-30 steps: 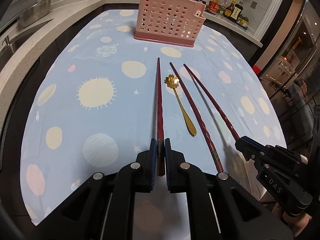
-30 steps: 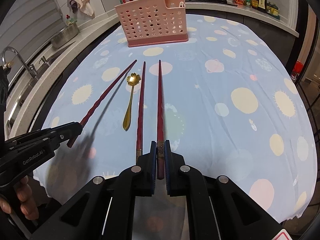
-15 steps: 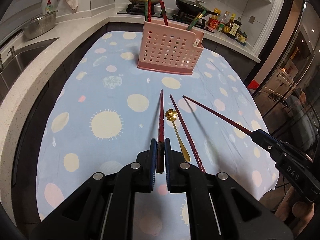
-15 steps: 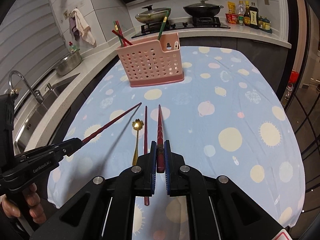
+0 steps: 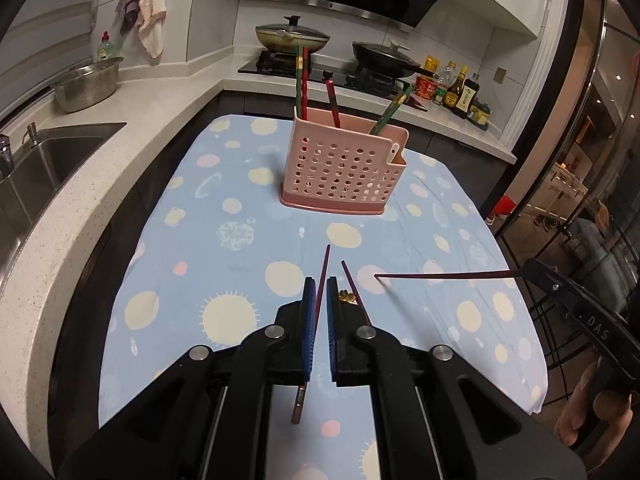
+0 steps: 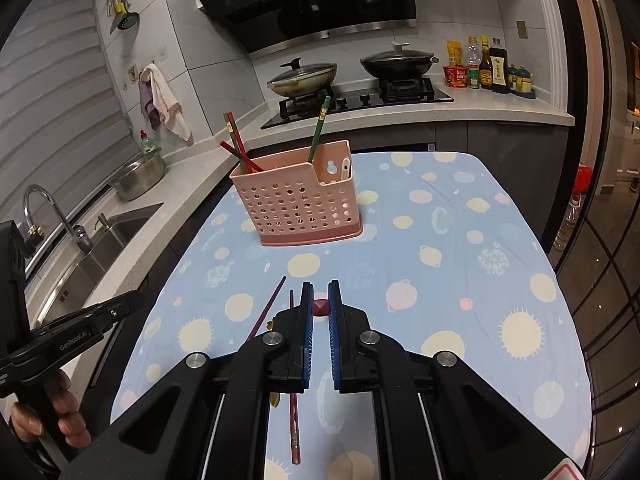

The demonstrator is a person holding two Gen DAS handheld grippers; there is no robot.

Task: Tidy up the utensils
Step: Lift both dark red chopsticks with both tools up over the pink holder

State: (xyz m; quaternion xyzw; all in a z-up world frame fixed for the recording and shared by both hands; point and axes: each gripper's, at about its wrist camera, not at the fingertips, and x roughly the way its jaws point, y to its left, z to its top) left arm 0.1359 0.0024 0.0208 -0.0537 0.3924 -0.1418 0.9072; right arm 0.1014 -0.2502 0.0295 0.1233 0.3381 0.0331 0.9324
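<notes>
My left gripper is shut on a dark red chopstick, held above the blue spotted cloth and pointing at the pink perforated basket. My right gripper is shut on a second red chopstick, seen end-on between the pads. In the left wrist view that chopstick sticks out leftward from the right gripper. A third chopstick lies on the cloth, and beside it a gold spoon is mostly hidden by the fingers. The basket holds several upright chopsticks.
A sink and a steel bowl are on the counter to the left. The stove with two pans and sauce bottles line the back counter. A person's hand grips the left tool.
Both grippers have risen off the cloth, each lifting its chopstick. The third chopstick and the spoon stay on the cloth. Both views now tilt up toward the basket and stove.
</notes>
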